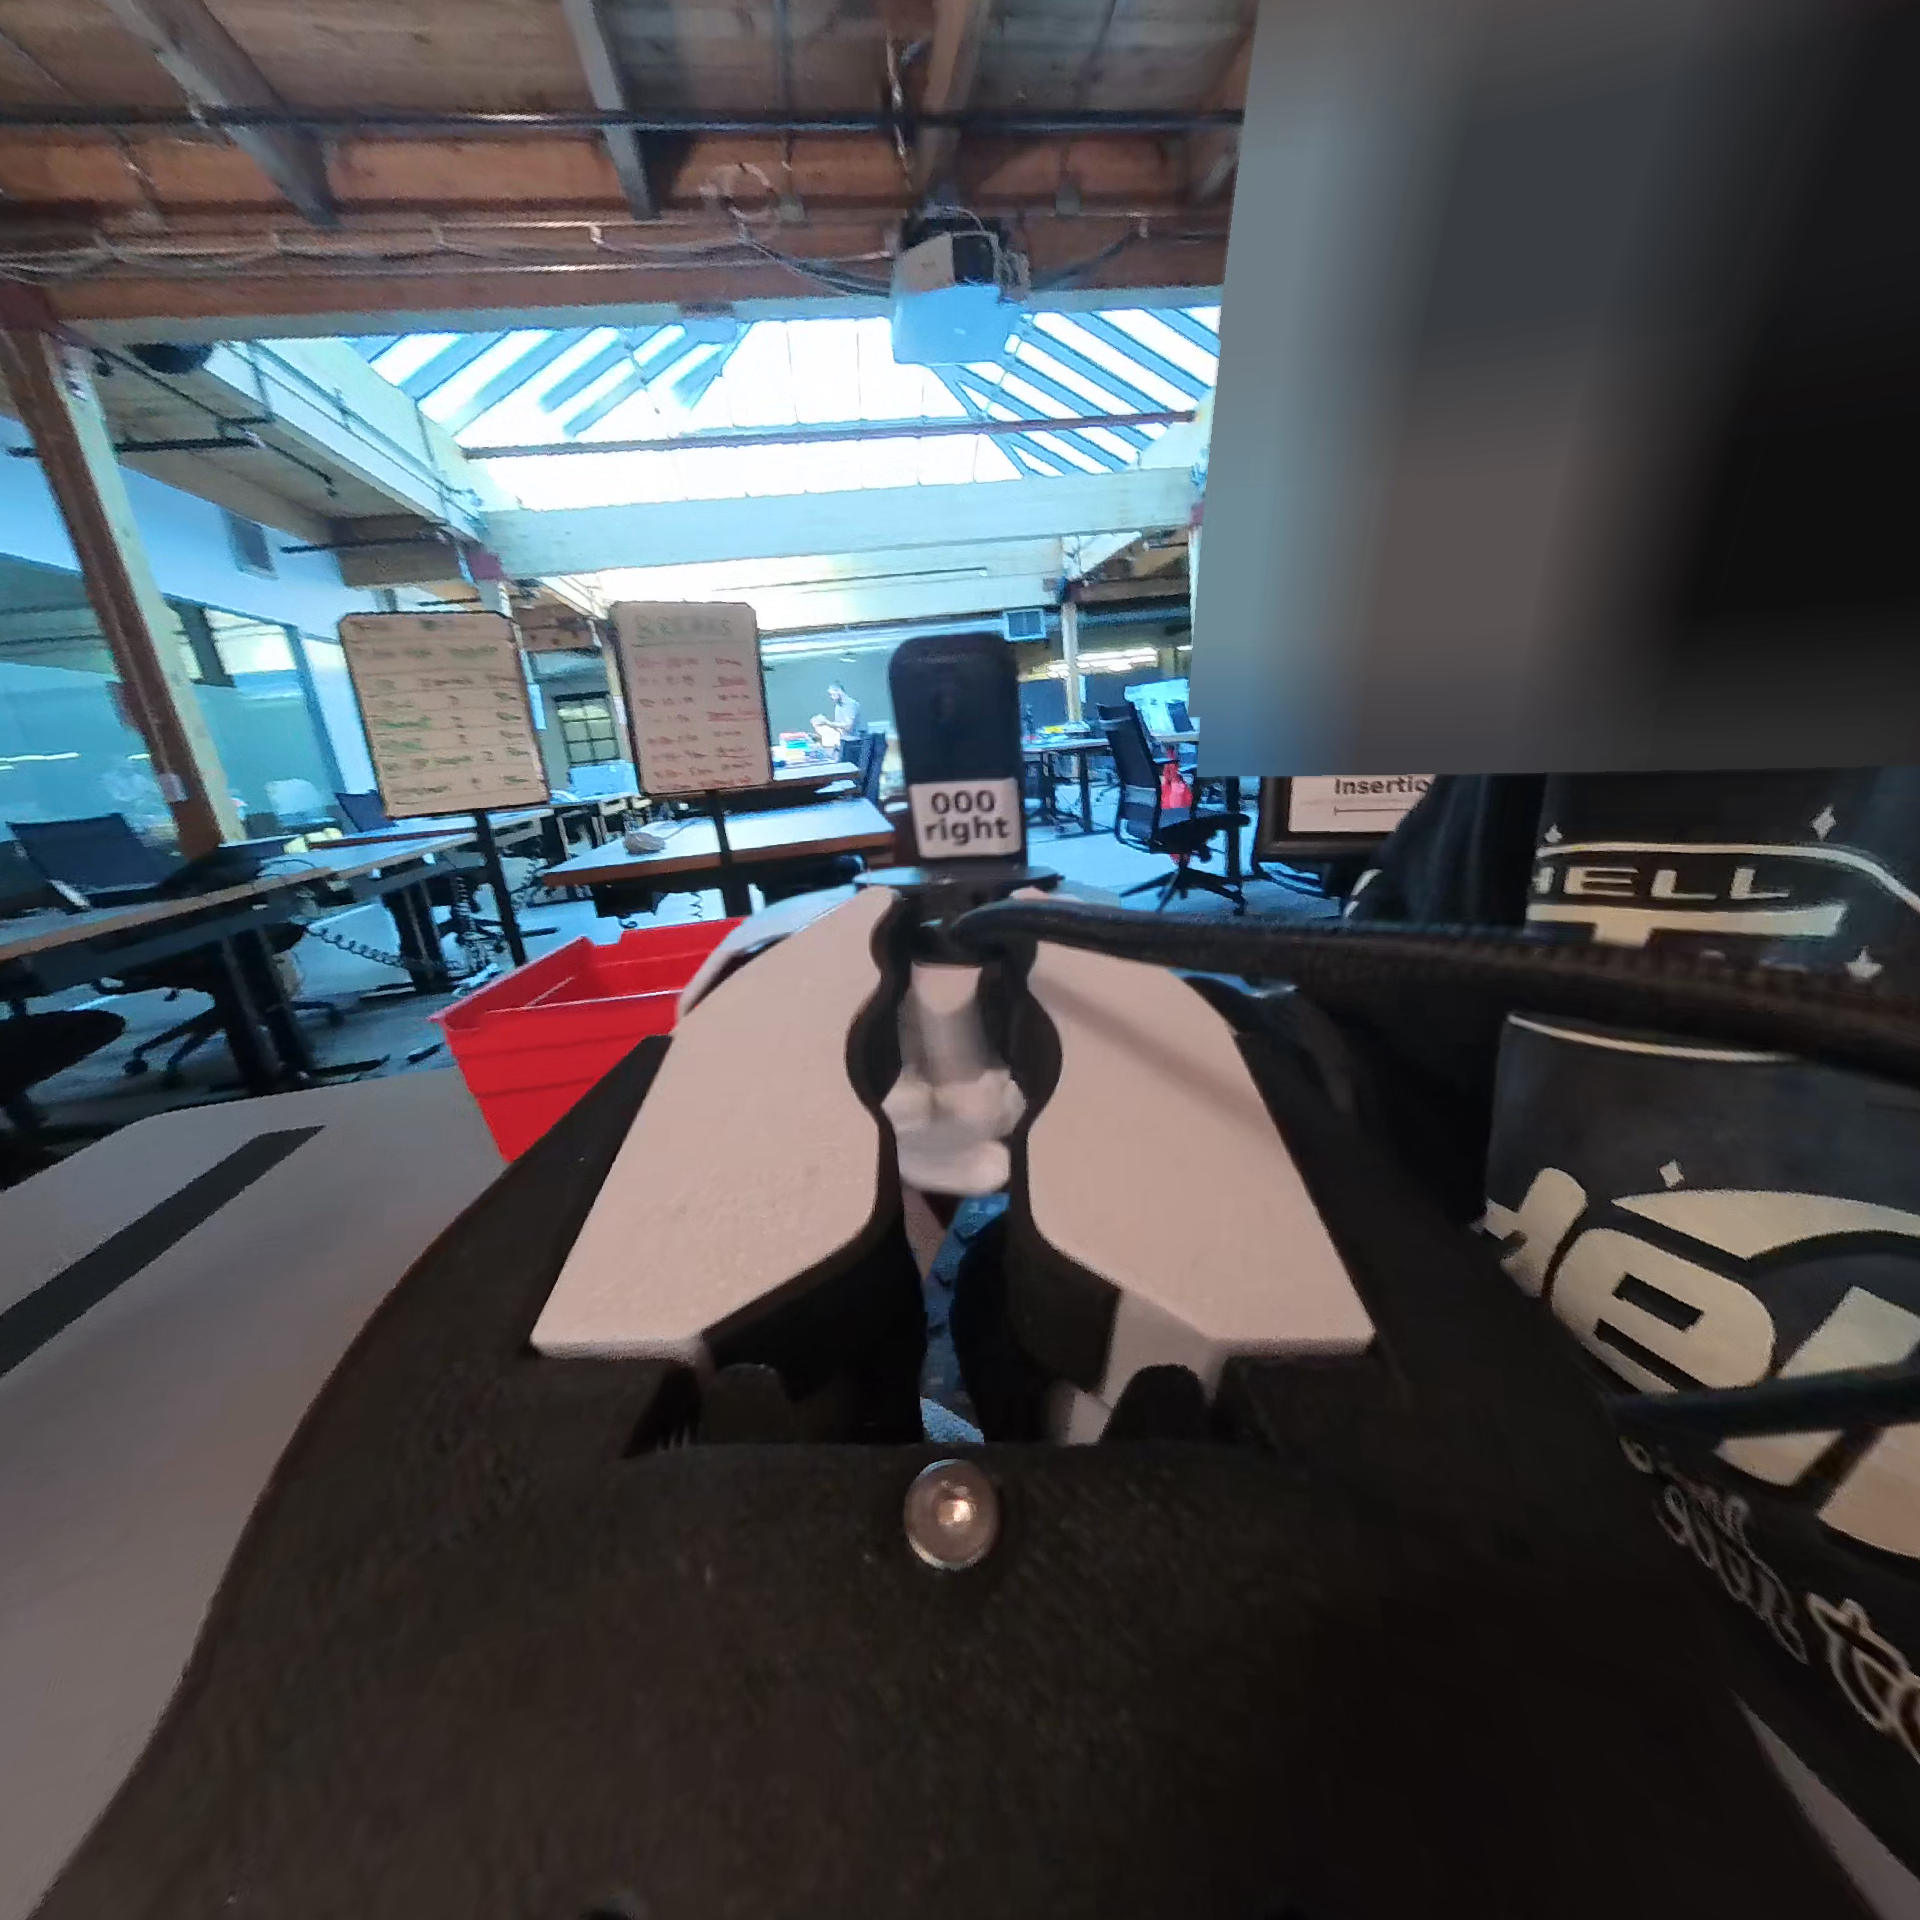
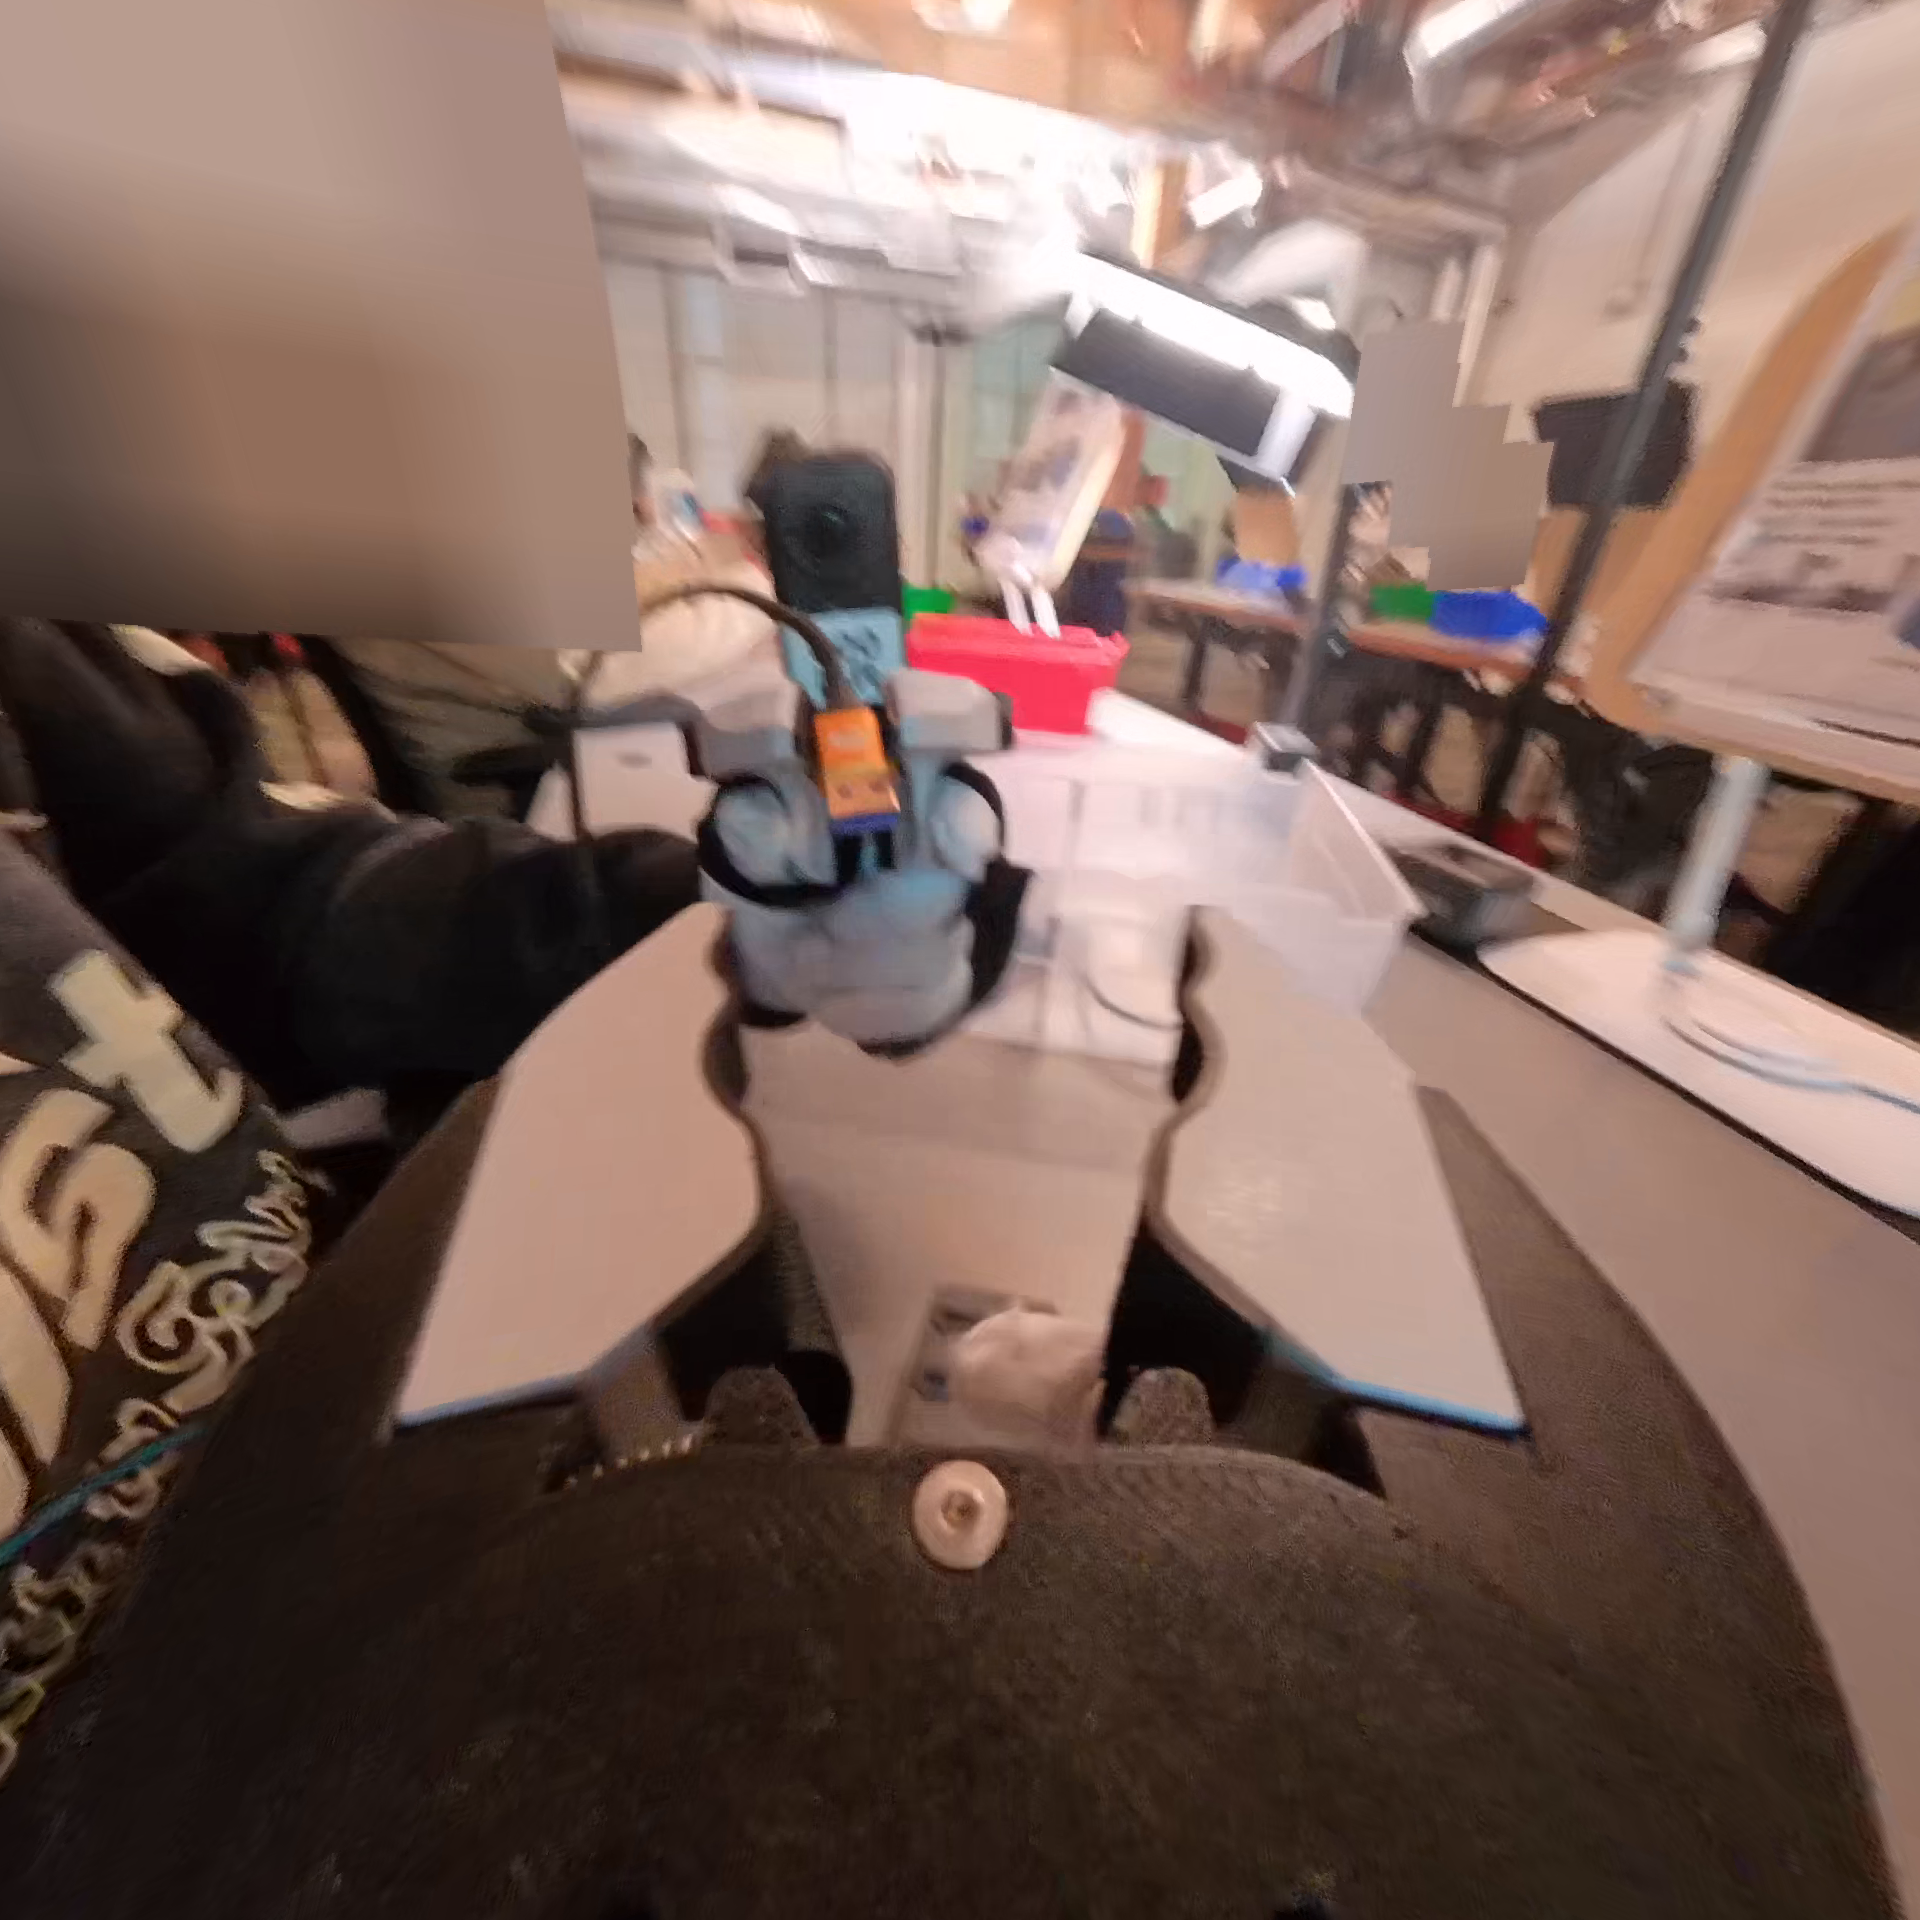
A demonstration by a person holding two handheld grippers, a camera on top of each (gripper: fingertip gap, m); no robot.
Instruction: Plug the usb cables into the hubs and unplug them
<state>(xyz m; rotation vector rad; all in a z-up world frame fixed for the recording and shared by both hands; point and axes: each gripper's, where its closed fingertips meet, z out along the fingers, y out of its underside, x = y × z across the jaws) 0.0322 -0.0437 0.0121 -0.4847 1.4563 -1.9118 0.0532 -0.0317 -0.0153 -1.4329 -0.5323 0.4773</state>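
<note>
Right gripper [image 2: 956,925]: fingers spread wide apart, holding nothing, likely ready to take the plug.
Left gripper [image 1: 951,914]: fingers pressed together on the cable's plug end, lifted off the table, probably for a handover or re-grip.
Usb cable [image 1: 1351,951]: black, trailing away from the left gripper's tips across a dark sleeve [image 1: 1662,1299] with pale printed lettering.
Plug [image 2: 852,764]: orange, pinched upright.
Sticker [image 1: 966,816]: white, printed, on the facing camera.
Hub: cannot make one out.
Red bin [image 1: 561,1018]: beyond, on the table.
Whiteboards [image 1: 442,712]: far off, handwritten.
</note>
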